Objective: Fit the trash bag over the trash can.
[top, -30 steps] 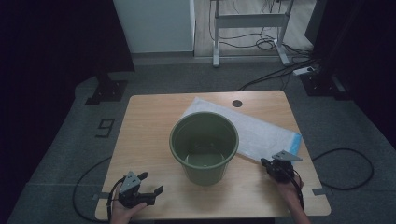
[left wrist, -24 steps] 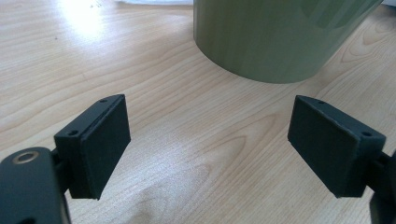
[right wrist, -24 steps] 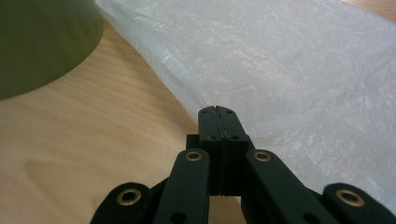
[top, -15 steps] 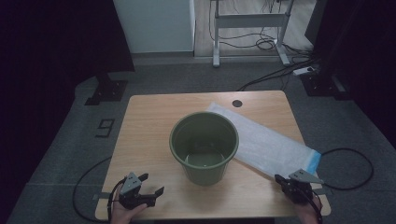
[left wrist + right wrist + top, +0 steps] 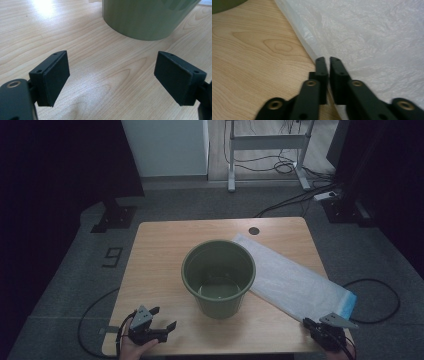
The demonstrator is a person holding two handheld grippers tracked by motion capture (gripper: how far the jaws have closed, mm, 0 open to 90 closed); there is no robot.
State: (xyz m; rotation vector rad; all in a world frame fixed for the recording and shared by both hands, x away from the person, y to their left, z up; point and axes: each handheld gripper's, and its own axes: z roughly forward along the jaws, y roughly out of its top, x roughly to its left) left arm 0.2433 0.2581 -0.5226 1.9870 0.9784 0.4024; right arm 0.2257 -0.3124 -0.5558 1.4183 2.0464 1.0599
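Note:
An empty olive-green bucket (image 5: 220, 306) stands upright at the middle of the wooden table (image 5: 160, 250). Right of it lies a flat white plastic bag (image 5: 290, 277) with a blue end, reaching out to the table's right edge. My right gripper (image 5: 310, 324) is at the front right corner, and its jaws are shut on the bag's near edge (image 5: 312, 47); in the right gripper view the gripper (image 5: 328, 60) has thin film between its pads. My left gripper (image 5: 162, 318) rests open at the front left. In the left gripper view the gripper (image 5: 111, 72) holds nothing, and the bucket (image 5: 140, 17) stands just ahead.
A round cable hole (image 5: 254, 230) sits near the table's far edge. Beyond the table are a white cabinet (image 5: 165, 145), a metal desk frame (image 5: 267, 142) and floor cables (image 5: 372, 300). Bare wood (image 5: 150, 285) lies left of the bucket.
The right gripper has pulled back toward the front right corner, dragging the bag to the right with it. The left gripper has stayed put and open.

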